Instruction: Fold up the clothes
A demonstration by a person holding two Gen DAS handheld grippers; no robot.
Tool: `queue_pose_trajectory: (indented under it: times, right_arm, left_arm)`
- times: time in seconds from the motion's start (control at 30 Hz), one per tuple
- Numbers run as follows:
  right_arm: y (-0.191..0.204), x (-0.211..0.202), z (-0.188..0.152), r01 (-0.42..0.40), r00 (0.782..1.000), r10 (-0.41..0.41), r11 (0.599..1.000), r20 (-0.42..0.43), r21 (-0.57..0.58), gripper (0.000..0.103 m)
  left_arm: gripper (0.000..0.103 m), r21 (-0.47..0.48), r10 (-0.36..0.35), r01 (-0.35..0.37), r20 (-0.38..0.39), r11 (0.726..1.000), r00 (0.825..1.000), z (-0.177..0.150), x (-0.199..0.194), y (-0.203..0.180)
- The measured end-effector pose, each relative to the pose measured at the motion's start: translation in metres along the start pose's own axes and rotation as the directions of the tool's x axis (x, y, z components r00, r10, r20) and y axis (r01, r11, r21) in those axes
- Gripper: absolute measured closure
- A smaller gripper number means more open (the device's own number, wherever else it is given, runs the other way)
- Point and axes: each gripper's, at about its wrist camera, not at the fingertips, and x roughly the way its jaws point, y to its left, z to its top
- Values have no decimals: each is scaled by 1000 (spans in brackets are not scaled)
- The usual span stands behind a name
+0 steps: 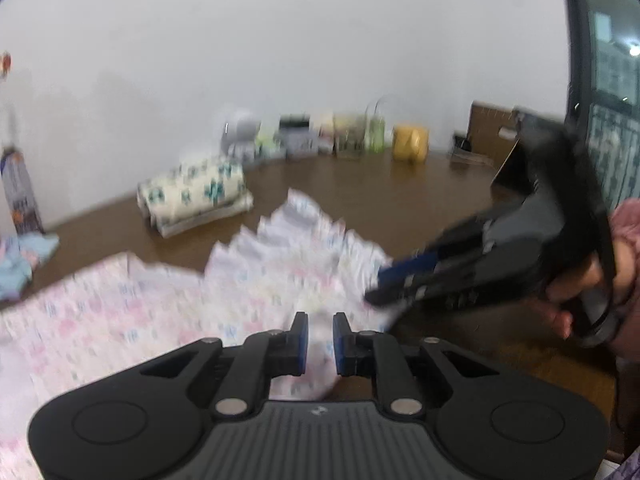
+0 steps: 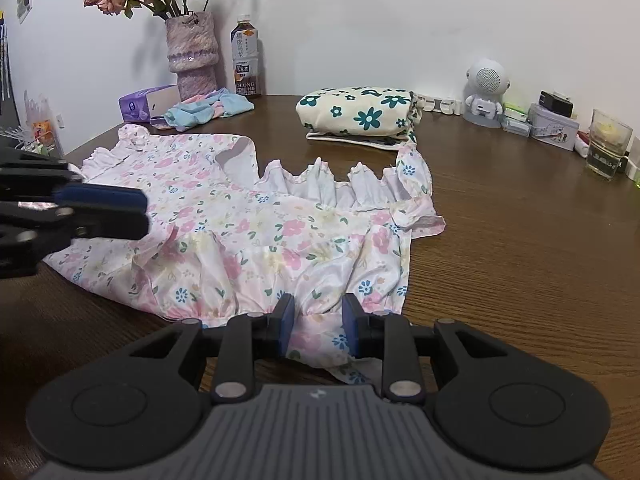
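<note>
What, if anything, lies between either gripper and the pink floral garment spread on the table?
Nothing visible does: the garment already lies between the fingers of the left gripper and the right gripper.

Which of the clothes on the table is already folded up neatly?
The cream garment with teal flowers, a tidy bundle near the wall. The pink floral dress lies spread out, and the pastel blue cloth by the vase is crumpled.

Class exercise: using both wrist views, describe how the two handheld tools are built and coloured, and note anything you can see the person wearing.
Both the left tool and right tool look alike: black hinged linkage arms with silver pivot pins, a ribbed grey central body with a small white logo, round black discs either side, and blue pads on the fingers. No cables show. A pink sleeve shows by the right hand.
</note>
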Motion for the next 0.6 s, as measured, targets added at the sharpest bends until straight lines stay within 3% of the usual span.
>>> queue_pose_trajectory:
  times: [0.17, 0.33, 0.5, 0.6]
  right_arm:
    - [2, -9, 3, -5, 1000, 4, 999, 22, 32, 77]
    - [25, -22, 12, -63, 994, 62, 998, 91, 13, 76]
    - [38, 3, 9, -48, 999, 48, 999, 8, 4, 76]
    - [40, 6, 6, -36, 999, 36, 999, 8, -5, 76]
  left_arm:
    - [91, -66, 46, -51, -81, 997, 996, -9, 21, 6]
    - [91, -120, 74, -82, -70, 989, 995, -15, 19, 6]
    - [91, -179, 91, -100, -59, 979, 994, -15, 16, 8]
    - [90, -202, 116, -116, -16, 972, 993, -12, 10, 7]
